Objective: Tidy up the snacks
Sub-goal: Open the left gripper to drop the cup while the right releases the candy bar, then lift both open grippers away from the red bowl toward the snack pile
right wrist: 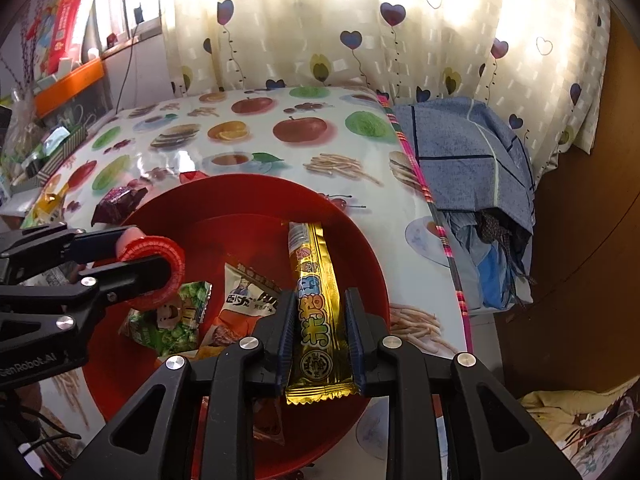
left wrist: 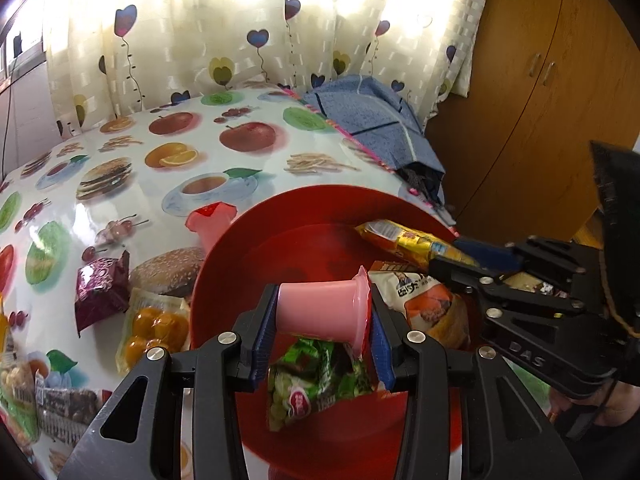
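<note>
- Left wrist view: the left gripper (left wrist: 324,334) pinches a pink jelly cup (left wrist: 320,310) that lies on its side, with one blue pad on its bottom and one on its red lid end.
- The cup hangs over the red bowl (left wrist: 256,248).
- In the bowl lie a green snack bag (left wrist: 316,384), an orange and white snack bag (left wrist: 432,304) and a long gold snack stick (left wrist: 408,240).
- On the fruit-print tablecloth (left wrist: 208,132), left of the bowl, are a second pink jelly cup (left wrist: 212,222) touching the bowl's rim, a purple packet (left wrist: 102,288) and a clear pack of orange fruit (left wrist: 154,330).
- The right gripper (left wrist: 472,256) reaches in from the right, at the gold stick.
- Right wrist view: the right gripper (right wrist: 318,332) has the gold snack stick (right wrist: 316,312) between its jaws; I cannot tell if the pads press on it.
- The stick points away over the red bowl (right wrist: 360,248).
- The left gripper (right wrist: 148,256) comes in from the left with the pink jelly cup (right wrist: 154,276) in its grip.
- A blue cloth (right wrist: 460,160) lies past the table's right edge.
</note>
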`<state>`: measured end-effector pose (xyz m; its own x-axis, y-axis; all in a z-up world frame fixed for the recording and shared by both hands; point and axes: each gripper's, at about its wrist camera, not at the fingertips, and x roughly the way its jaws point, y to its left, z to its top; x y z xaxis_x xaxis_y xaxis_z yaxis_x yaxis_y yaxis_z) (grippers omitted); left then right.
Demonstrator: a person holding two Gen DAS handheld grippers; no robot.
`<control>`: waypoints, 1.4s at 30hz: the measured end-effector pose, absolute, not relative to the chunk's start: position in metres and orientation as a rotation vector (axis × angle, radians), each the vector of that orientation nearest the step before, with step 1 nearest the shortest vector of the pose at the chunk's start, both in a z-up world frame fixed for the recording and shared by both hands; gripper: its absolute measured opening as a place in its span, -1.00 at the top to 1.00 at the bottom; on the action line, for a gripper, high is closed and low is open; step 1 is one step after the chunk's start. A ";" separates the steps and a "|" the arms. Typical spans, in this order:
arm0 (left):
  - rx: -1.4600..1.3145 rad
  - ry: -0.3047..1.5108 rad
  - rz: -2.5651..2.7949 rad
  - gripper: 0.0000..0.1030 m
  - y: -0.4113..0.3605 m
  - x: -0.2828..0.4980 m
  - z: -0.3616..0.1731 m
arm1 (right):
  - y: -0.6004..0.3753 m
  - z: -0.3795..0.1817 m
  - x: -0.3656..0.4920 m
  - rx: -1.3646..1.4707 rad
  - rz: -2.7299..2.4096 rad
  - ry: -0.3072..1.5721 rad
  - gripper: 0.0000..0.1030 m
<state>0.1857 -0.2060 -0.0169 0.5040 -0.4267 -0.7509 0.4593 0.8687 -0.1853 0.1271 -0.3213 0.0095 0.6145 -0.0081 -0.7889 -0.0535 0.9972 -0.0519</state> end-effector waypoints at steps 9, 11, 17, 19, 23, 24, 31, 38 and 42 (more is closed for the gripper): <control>0.027 0.909 -0.548 0.06 -0.212 0.198 -0.028 | -0.324 0.016 0.118 -0.055 0.020 0.888 0.40; 0.029 0.899 -0.545 0.02 -0.212 0.199 -0.026 | -0.323 0.018 0.116 -0.054 0.024 0.883 0.39; 0.017 0.863 -0.534 0.02 -0.203 0.189 -0.014 | -0.317 0.027 0.111 -0.068 0.017 0.870 0.39; 0.011 0.852 -0.529 0.02 -0.197 0.183 -0.009 | -0.309 0.032 0.108 -0.098 0.006 0.865 0.38; -0.005 0.827 -0.497 0.02 -0.179 0.166 0.002 | -0.293 0.040 0.102 -0.169 -0.049 0.853 0.37; -0.007 0.824 -0.488 0.01 -0.175 0.162 0.004 | -0.287 0.043 0.099 -0.191 -0.075 0.847 0.36; -0.009 0.795 -0.427 0.01 -0.149 0.131 0.019 | -0.255 0.061 0.082 -0.322 -0.144 0.767 0.36; -0.025 0.770 -0.398 0.02 -0.131 0.103 0.030 | -0.233 0.083 0.059 -0.371 -0.144 0.695 0.36; -0.027 0.755 -0.388 0.02 -0.124 0.092 0.035 | -0.223 0.089 0.048 -0.371 -0.121 0.680 0.36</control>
